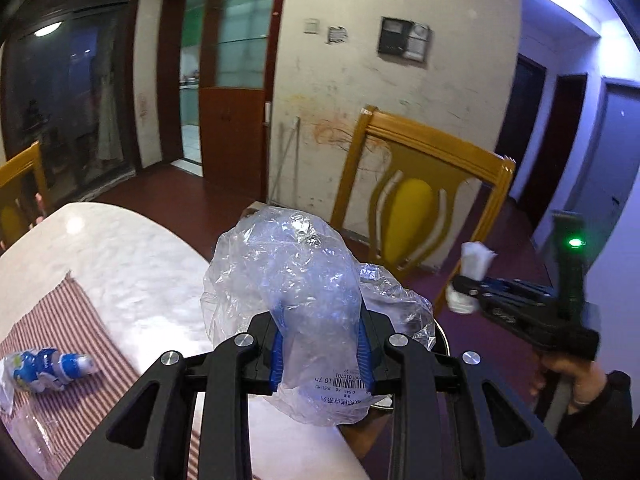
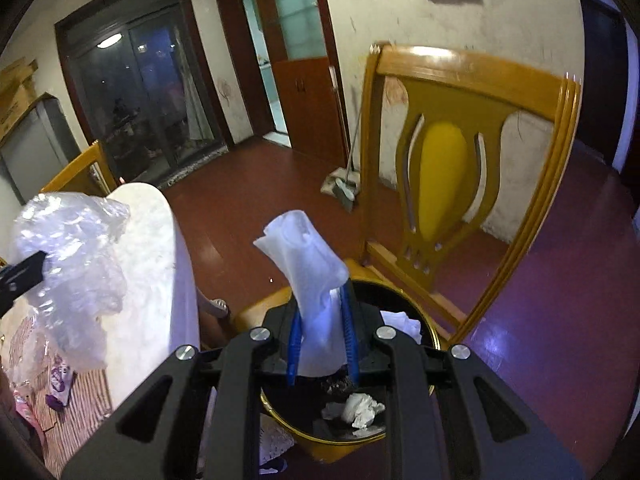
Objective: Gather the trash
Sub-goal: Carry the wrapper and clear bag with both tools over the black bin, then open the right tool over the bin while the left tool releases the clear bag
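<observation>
1. A crumpled clear plastic bag [image 1: 288, 304] is clamped between the blue pads of the left gripper [image 1: 324, 354]; a white tissue [image 2: 310, 280], its long axis upright, is pinched in the right gripper [image 2: 320, 344].
2. The black gold-rimmed bin [image 2: 424, 332], already holding crumpled paper [image 2: 360, 410], is seen directly beneath the right gripper, at 6 o'clock from the tissue; the right hand is judged nearer the drop.
3. The bag is carried at 9 o'clock of the tissue, over the marble table [image 1: 132, 264] edge.
4. A small blue-and-white bottle [image 1: 52, 368] is left on the striped cloth [image 1: 68, 344]; a wooden chair [image 2: 472, 152] stands at 12 o'clock on red floor.
</observation>
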Action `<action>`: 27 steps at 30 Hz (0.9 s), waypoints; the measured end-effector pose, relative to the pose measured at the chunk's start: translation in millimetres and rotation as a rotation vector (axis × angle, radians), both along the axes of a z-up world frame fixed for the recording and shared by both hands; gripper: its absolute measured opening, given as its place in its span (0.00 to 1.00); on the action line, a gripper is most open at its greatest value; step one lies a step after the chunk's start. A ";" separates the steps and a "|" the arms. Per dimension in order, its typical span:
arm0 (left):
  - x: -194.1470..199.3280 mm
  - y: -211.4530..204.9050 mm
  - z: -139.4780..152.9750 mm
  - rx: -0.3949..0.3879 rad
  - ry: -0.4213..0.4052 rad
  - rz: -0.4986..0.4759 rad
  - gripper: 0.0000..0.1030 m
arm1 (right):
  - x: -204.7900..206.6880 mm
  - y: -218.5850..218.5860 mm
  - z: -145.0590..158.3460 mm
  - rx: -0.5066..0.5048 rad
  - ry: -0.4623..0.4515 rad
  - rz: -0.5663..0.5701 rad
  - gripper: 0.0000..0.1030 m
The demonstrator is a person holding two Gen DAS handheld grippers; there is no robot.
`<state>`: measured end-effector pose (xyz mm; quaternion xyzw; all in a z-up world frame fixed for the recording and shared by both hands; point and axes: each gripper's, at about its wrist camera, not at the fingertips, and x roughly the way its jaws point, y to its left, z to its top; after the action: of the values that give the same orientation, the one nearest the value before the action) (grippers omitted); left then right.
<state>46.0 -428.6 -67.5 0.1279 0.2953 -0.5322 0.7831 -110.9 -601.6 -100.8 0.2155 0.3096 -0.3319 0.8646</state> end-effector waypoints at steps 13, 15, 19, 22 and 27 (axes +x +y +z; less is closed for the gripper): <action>9.5 -2.5 -9.5 0.034 0.010 0.007 0.27 | 25.0 -32.0 -108.4 0.147 0.148 -0.097 0.64; 10.5 -5.5 -11.8 0.039 0.013 0.004 0.27 | 21.7 -30.9 -105.8 0.137 0.138 -0.109 0.64; 9.8 -16.2 -18.1 0.049 0.023 -0.011 0.27 | 11.9 -35.2 -98.0 0.116 0.125 -0.137 0.64; 9.4 -30.0 -26.2 0.063 0.035 -0.040 0.27 | -2.2 -34.0 -88.1 0.103 0.098 -0.199 0.64; -0.2 -73.2 -55.3 0.100 0.061 -0.123 0.27 | -30.5 -32.5 -68.4 0.066 0.024 -0.353 0.65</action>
<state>45.9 -501.7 -122.8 0.1686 0.3368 -0.5674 0.7323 -141.4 -634.2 -169.3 0.2906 0.2881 -0.4709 0.7816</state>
